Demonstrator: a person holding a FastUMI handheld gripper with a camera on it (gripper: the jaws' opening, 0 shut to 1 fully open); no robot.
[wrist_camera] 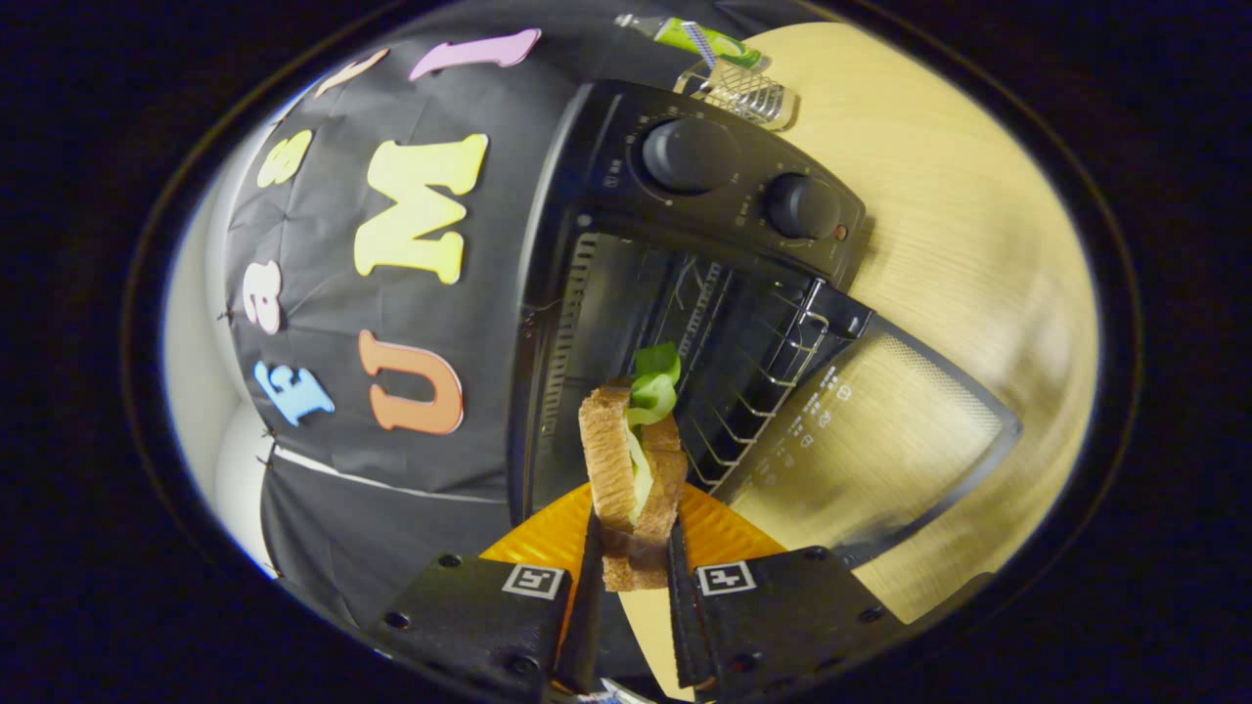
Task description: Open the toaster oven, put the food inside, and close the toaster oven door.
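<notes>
Dim warm light, heavy fisheye bending at the rim, motion blur on the wooden table [978, 254].

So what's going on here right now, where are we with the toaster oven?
The tool is shut on a sandwich, two bread slices with lettuce poking out, held between its fingers in front of the toaster oven. The oven door is already open and folded down, with the wire rack showing inside. An orange plate sits just under the sandwich. The sandwich is not yet inside; the door is yet to be closed.
</notes>
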